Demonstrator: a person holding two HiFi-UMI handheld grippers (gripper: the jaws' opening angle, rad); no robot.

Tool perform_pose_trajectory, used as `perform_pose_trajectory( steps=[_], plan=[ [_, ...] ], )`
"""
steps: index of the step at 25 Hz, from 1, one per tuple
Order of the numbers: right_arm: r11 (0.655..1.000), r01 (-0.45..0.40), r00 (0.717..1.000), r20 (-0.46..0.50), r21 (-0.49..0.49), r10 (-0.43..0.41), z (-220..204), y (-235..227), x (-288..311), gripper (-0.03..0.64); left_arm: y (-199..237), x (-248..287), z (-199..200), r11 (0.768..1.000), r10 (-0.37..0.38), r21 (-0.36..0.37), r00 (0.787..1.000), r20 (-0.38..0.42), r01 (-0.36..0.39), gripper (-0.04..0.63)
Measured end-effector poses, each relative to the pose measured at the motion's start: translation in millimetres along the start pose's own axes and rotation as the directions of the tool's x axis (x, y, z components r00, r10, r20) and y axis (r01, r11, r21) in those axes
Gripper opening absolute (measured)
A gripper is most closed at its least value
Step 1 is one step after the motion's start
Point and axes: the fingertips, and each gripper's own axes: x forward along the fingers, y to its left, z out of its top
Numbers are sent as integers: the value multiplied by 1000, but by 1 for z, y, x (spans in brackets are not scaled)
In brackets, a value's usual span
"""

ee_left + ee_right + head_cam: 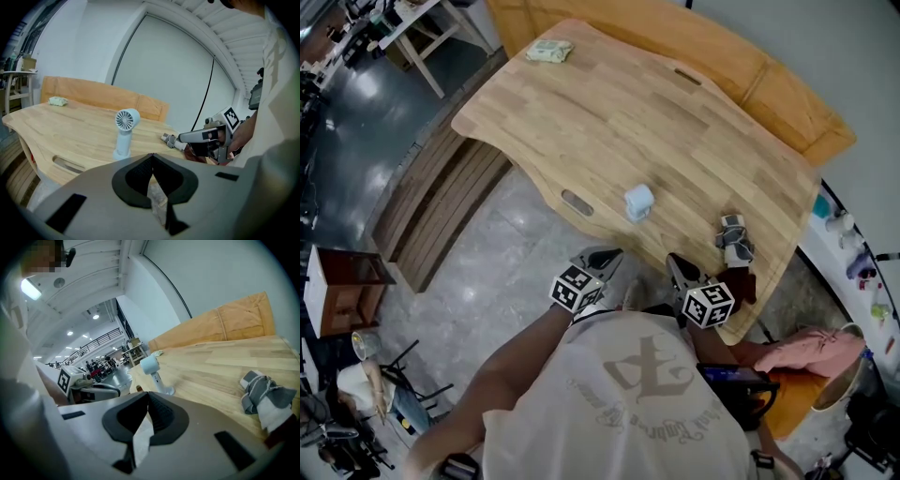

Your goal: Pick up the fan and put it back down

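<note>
Small pale-blue handheld fan (638,202) is standing upright on its base on the light wooden table (609,112), near the front edge, w/ nothing touching it. Left gripper (598,255) and right gripper (678,265) are hovering side by side at that edge, both pointing toward the fan and apart from it. Left's fingers are pressing together tip to tip, w/ nothing btwn them; right's are doing the same, also empty. Grey-and-white bundled cloth (733,239) is lying to the fan's right, near the right gripper. Pale-green packet (548,51) is sitting at the table's far corner, well apart from the rest.
</note>
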Motion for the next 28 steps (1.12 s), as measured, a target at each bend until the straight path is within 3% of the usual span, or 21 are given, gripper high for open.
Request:
perform_pose_trajectory(
  steps=[28],
  plan=[
    [999,-44,996,-79,20,45,12,-49,32,15,55,75,6,997,67,-19,996,-55,-69,14]
  ],
)
